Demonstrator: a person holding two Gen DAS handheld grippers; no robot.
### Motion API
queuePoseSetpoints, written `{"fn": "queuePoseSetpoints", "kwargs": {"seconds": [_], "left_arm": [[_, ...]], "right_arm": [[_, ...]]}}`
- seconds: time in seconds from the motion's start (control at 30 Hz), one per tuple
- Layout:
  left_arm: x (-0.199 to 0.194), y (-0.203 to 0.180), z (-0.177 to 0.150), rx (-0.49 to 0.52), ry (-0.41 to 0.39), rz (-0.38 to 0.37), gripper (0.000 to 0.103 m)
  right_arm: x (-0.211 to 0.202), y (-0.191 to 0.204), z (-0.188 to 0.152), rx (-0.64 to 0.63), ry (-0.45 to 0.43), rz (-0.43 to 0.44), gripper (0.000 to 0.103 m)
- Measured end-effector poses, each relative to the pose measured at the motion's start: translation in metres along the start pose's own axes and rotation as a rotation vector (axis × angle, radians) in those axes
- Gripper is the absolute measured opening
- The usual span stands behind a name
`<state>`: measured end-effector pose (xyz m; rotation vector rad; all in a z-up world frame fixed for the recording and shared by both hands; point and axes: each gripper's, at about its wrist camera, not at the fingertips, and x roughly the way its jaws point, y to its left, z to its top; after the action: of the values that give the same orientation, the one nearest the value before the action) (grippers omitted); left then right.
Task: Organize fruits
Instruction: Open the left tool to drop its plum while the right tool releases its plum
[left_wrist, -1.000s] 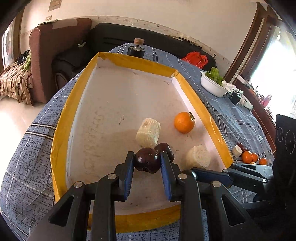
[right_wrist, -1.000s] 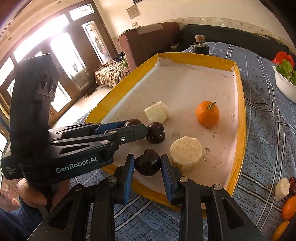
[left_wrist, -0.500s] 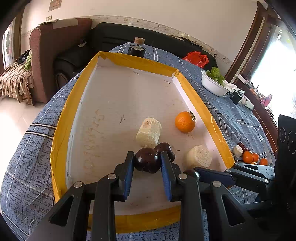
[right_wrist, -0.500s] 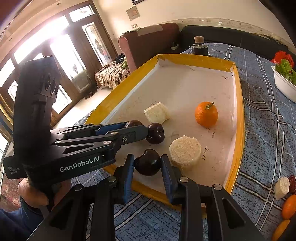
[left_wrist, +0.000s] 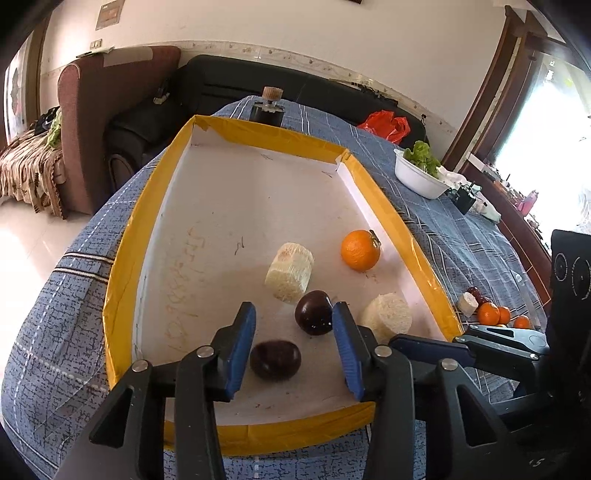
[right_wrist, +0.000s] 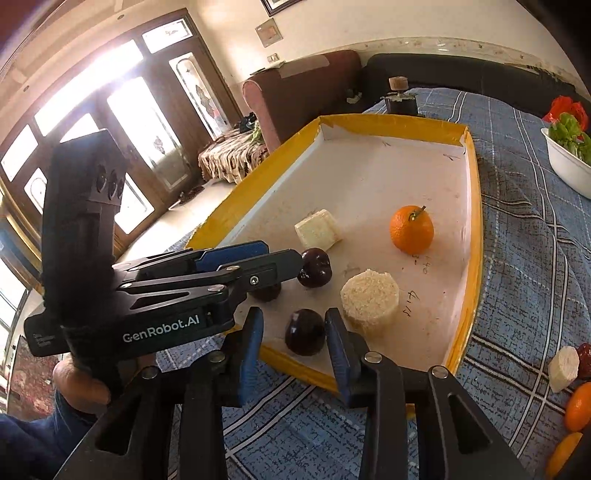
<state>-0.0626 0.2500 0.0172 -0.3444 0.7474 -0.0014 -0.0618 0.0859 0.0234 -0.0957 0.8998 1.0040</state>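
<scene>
Both tools spread apart, nothing gripped. Left tool (left_wrist: 293, 347) sits over a dark plum (left_wrist: 275, 360) resting loose on the tray (left_wrist: 118, 295) floor; right tool (right_wrist: 293, 343) brackets another plum (right_wrist: 305, 336) near the front rim. A third plum (left_wrist: 314, 312) lies just ahead, w/ orange (left_wrist: 360, 250) further back. Best to lift straight up & back, w/o nudging the round fruit, since they'd likely roll.

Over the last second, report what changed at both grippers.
Both let go: the left gripper opened, dropping its dark round plum onto the yellow-rimmed white tray; the right gripper opened around its dark plum. Orange and pale chunks unmoved.
</scene>
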Motion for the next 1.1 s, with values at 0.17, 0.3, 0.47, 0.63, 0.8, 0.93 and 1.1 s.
{"fn": "queuePoseSetpoints", "kwargs": {"seconds": [0.17,0.3,0.47,0.63,0.8,0.93,1.1], "left_arm": [[-0.005,0.001,-0.001,-0.007,-0.028,-0.012,0.043],[-0.01,0.002,-0.001,-0.013,-0.051,-0.024,0.045],[-0.011,0.0,-0.001,-0.007,-0.064,-0.019,0.047],[-0.012,-0.001,-0.001,-0.005,-0.07,-0.014,0.048],[-0.014,-0.002,-0.002,-0.003,-0.086,-0.014,0.053],[-0.015,-0.003,-0.002,0.0,-0.091,-0.011,0.054],[-0.015,-0.003,-0.002,-0.002,-0.096,-0.015,0.054]], "right_arm": [[-0.013,-0.001,-0.001,0.013,-0.037,0.013,0.04],[-0.019,-0.004,-0.001,0.026,-0.063,0.009,0.042],[-0.027,-0.005,-0.002,0.036,-0.089,0.018,0.042],[-0.029,-0.011,-0.001,0.054,-0.1,0.019,0.043],[-0.031,-0.014,-0.001,0.07,-0.109,0.017,0.044],[-0.032,-0.015,-0.001,0.075,-0.111,0.015,0.045],[-0.032,-0.018,-0.001,0.088,-0.116,0.011,0.045]]}}
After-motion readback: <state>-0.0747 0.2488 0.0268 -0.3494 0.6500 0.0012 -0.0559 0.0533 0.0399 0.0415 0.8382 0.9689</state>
